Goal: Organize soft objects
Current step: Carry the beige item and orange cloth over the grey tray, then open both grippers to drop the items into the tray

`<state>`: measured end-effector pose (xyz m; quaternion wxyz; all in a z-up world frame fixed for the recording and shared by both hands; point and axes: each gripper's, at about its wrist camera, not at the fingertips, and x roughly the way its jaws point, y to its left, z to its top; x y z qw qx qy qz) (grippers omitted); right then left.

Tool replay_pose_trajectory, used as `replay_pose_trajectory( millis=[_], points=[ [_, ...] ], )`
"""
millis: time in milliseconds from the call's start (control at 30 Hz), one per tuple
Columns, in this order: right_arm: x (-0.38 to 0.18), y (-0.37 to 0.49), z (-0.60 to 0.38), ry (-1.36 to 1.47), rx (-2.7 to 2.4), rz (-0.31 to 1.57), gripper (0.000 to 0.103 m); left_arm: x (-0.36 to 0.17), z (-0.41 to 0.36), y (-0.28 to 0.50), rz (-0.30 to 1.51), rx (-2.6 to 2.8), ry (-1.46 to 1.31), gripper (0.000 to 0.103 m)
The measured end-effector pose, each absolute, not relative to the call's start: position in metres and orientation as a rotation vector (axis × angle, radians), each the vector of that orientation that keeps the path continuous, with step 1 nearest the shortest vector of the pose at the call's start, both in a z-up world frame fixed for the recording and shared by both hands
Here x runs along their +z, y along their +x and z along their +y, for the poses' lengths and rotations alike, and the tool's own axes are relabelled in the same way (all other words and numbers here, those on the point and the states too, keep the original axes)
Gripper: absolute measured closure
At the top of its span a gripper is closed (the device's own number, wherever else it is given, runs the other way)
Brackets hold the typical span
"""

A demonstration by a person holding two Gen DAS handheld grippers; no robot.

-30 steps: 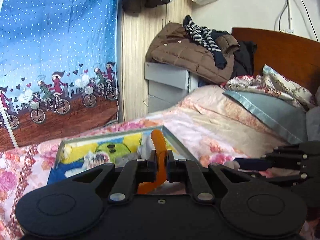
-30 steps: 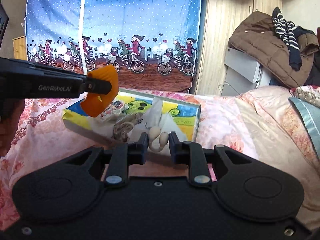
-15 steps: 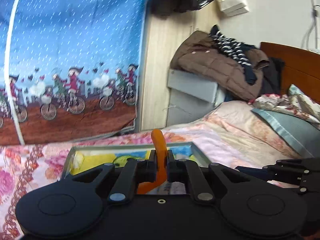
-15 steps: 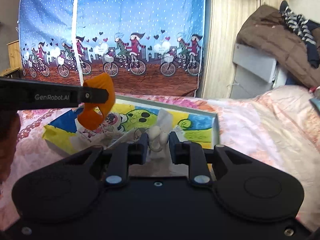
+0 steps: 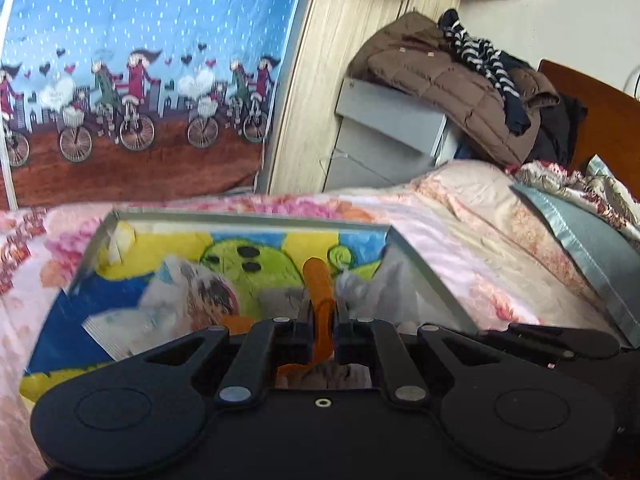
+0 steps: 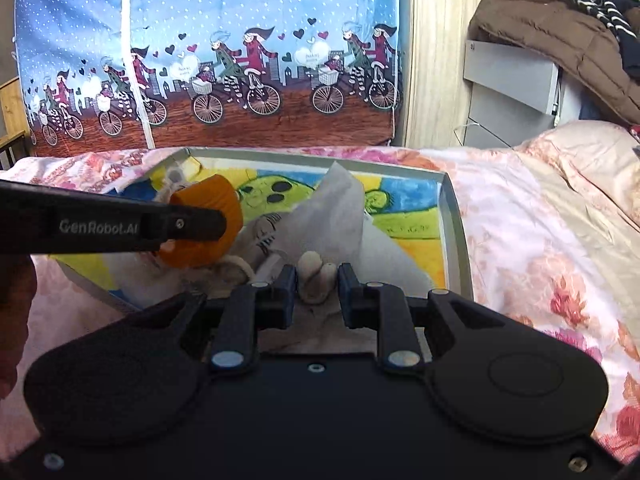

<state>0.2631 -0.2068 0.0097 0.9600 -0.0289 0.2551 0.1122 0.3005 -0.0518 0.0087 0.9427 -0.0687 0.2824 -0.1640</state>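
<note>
Orange soft piece (image 5: 318,300) sits pinched in the left hand-held gripper (image 5: 322,322); the right hand-held gripper (image 6: 317,286) clamps a beige soft toy (image 6: 316,280) over the tray (image 6: 451,216).

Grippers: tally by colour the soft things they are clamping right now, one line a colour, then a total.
Orange: 1, the orange soft piece clamped in the left gripper
Beige: 1, the beige plush piece between the jaws of the right gripper
Total: 2
</note>
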Motion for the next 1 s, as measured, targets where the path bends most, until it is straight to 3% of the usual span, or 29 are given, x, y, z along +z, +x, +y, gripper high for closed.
replay_pose_trajectory(
  millis=[233,367,667,800,1000],
  points=[
    [0.006,0.261,-0.212,-0.064,0.228,0.533,0.085,-0.003,-0.054,0.304,0.612,-0.331,-0.122,0.088],
    [0.013,0.26,-0.215,-0.06,0.22,0.522,0.074,0.0,-0.052,0.302,0.606,-0.323,-0.124,0.075],
    [0.032,0.248,-0.225,-0.054,0.198,0.497,0.056,0.022,-0.046,0.291,0.59,-0.303,-0.192,0.059],
    [0.047,0.236,-0.234,-0.019,0.174,0.475,0.04,0.035,-0.043,0.279,0.557,-0.283,-0.197,0.048],
    [0.068,0.209,-0.244,0.032,0.144,0.424,0.014,0.056,-0.032,0.24,0.444,-0.188,-0.192,0.021]
  ],
)
